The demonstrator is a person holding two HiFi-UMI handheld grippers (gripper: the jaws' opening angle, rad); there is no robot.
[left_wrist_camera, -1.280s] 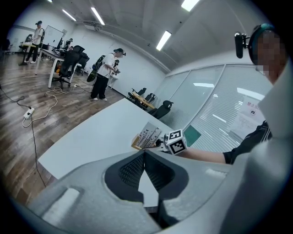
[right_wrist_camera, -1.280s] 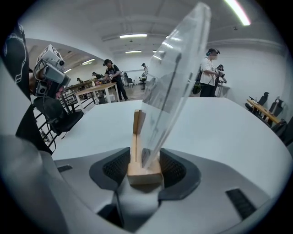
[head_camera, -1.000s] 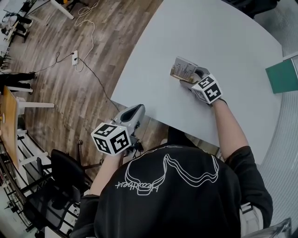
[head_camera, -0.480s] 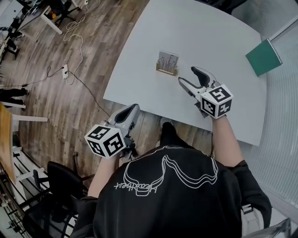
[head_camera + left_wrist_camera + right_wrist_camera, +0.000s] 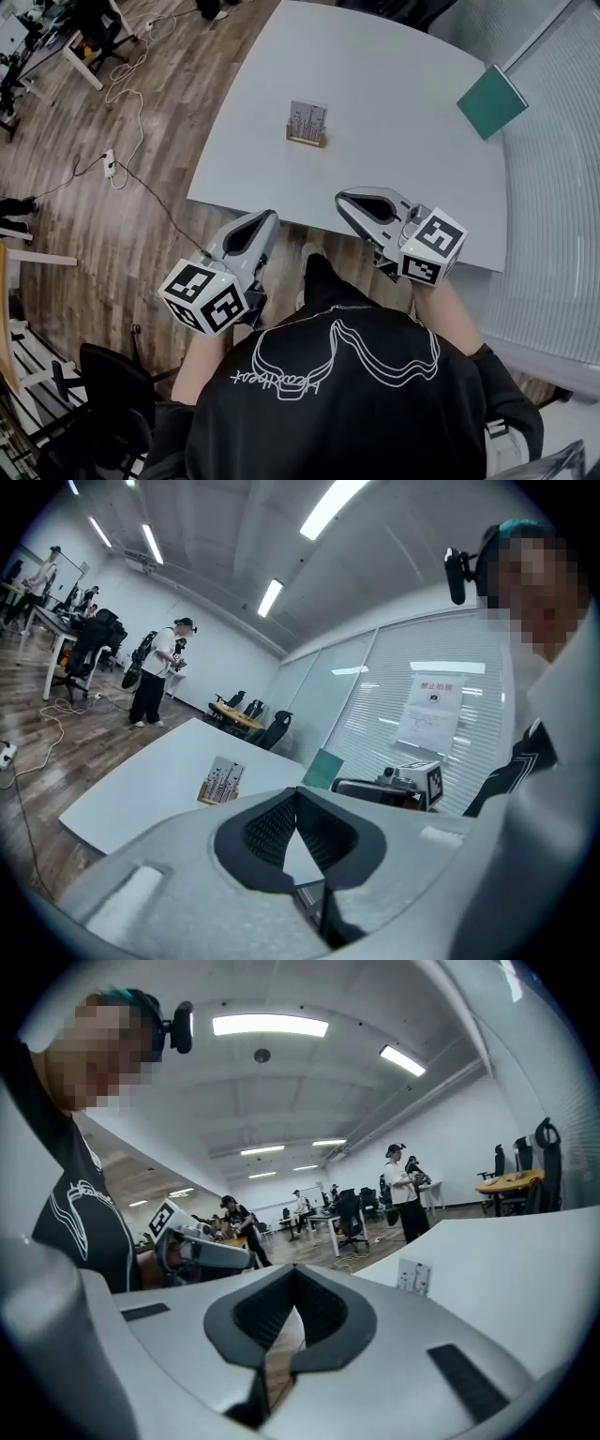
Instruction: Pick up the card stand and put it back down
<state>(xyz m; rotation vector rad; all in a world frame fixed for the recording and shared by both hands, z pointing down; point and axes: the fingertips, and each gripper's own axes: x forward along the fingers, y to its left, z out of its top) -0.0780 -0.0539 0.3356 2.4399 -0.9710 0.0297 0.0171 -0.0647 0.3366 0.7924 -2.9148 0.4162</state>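
The card stand (image 5: pixel 307 124), a small wooden base holding an upright printed card, stands alone on the white table (image 5: pixel 403 141). It shows too in the left gripper view (image 5: pixel 221 782) and the right gripper view (image 5: pixel 413 1277). My right gripper (image 5: pixel 339 199) hangs over the table's near edge, well short of the stand; its jaws have just been closing and are shut with nothing between them (image 5: pixel 293 1269). My left gripper (image 5: pixel 270 216) is off the table's near edge, over the floor, also shut and empty (image 5: pixel 298 791).
A green book (image 5: pixel 491 101) lies at the table's far right, by a glass wall with blinds. Cables and a power strip (image 5: pixel 110 161) lie on the wooden floor at left. An office chair (image 5: pixel 103 394) stands behind me. A person (image 5: pixel 155 672) stands farther off.
The right gripper has drawn back from the card stand toward my body and its open jaws have shut. The left gripper has risen a little. The stand stays on the table.
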